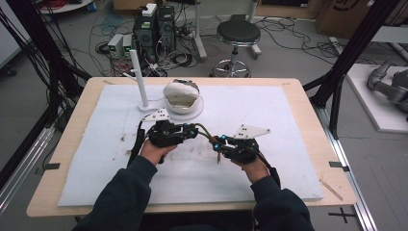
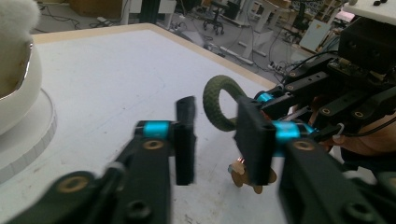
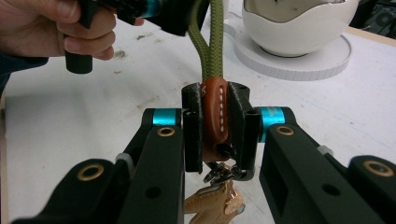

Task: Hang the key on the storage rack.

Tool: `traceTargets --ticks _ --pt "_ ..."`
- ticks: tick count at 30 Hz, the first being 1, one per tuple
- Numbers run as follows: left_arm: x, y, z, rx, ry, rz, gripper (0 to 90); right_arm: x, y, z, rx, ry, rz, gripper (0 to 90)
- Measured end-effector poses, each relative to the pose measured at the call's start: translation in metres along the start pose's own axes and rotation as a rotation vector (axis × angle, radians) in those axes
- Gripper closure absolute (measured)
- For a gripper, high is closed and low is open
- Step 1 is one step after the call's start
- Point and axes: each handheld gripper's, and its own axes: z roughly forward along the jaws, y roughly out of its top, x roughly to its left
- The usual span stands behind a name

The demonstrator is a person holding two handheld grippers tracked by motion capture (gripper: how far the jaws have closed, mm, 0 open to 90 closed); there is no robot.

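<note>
Mid-frame above the counter [image 1: 288,110]: right tongs [image 3: 215,128] clenched on brown leather tab [image 3: 214,112] of green cord loop [image 2: 215,100]. Left tongs [image 2: 215,140] released, straddling the loop, pads apart from it.

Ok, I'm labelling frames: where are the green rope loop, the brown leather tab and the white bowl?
green rope loop [image 2: 215,95], left gripper view, top of its curve
brown leather tab [image 3: 215,109], right gripper view, stitched middle
white bowl [image 1: 182,98], high view, front wall
</note>
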Motion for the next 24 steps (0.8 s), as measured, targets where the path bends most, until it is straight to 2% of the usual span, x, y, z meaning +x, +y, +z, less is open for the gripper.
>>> traceTargets --ticks 1,2,3,6,7,8,9,10,11,12,14,15,16,19,20,21,24 --pt "-0.001 0.0 0.0 -0.001 -0.002 -0.001 78.4 0.0 0.0 0.001 0.008 -0.006 0.002 78.0" --pt "-0.001 0.001 0.0 -0.008 -0.01 0.006 78.4 0.0 0.0 0.001 0.008 -0.006 0.002 78.0" --pt "-0.002 0.002 0.0 -0.006 -0.008 0.012 82.5 -0.002 -0.001 0.001 0.015 -0.01 0.01 77.8" --pt "-0.006 0.003 -0.002 0.001 0.007 0.029 83.1 -0.002 -0.001 0.002 0.016 -0.008 0.015 76.1" --pt "-0.006 0.005 -0.008 -0.012 0.025 0.037 83.2 -0.002 -0.001 0.002 0.02 -0.029 0.023 61.2" --pt "-0.006 0.005 -0.008 -0.012 0.025 0.037 83.3 -0.002 -0.001 0.002 0.02 -0.029 0.023 61.2" --pt "-0.005 0.008 -0.016 -0.025 0.043 0.043 83.3 -0.005 -0.002 0.0 0.016 -0.066 0.043 53.1" --pt "-0.005 0.008 -0.016 -0.025 0.043 0.043 83.3 -0.005 -0.002 0.0 0.016 -0.066 0.043 53.1" --pt "-0.002 0.012 -0.027 -0.027 0.066 0.051 83.3 -0.009 -0.003 -0.005 0.007 -0.095 0.051 50.3" --pt "-0.002 0.012 -0.027 -0.027 0.066 0.051 83.3 -0.009 -0.003 -0.005 0.007 -0.095 0.051 50.3" --pt "0.002 0.018 -0.041 -0.044 0.084 0.046 83.2 -0.014 -0.004 -0.011 -0.002 -0.119 0.064 48.8" --pt "0.007 0.026 -0.054 -0.044 0.109 0.05 83.2 -0.018 -0.004 -0.017 -0.017 -0.138 0.078 48.4" --pt "0.007 0.026 -0.054 -0.044 0.109 0.05 83.2 -0.018 -0.004 -0.017 -0.017 -0.138 0.078 48.4" --pt "0.014 0.04 -0.074 -0.041 0.151 0.066 83.2 -0.024 -0.004 -0.024 -0.036 -0.169 0.089 45.2" --pt "0.017 0.045 -0.08 -0.038 0.166 0.072 83.3 -0.025 -0.004 -0.027 -0.038 -0.183 0.085 44.2" --pt "0.019 0.05 -0.087 -0.038 0.184 0.075 83.2 -0.028 -0.004 -0.03 -0.03 -0.206 0.061 42.5" --pt "0.028 0.063 -0.105 -0.038 0.227 0.081 83.2 -0.03 -0.005 -0.032 -0.012 -0.228 0.05 40.2"
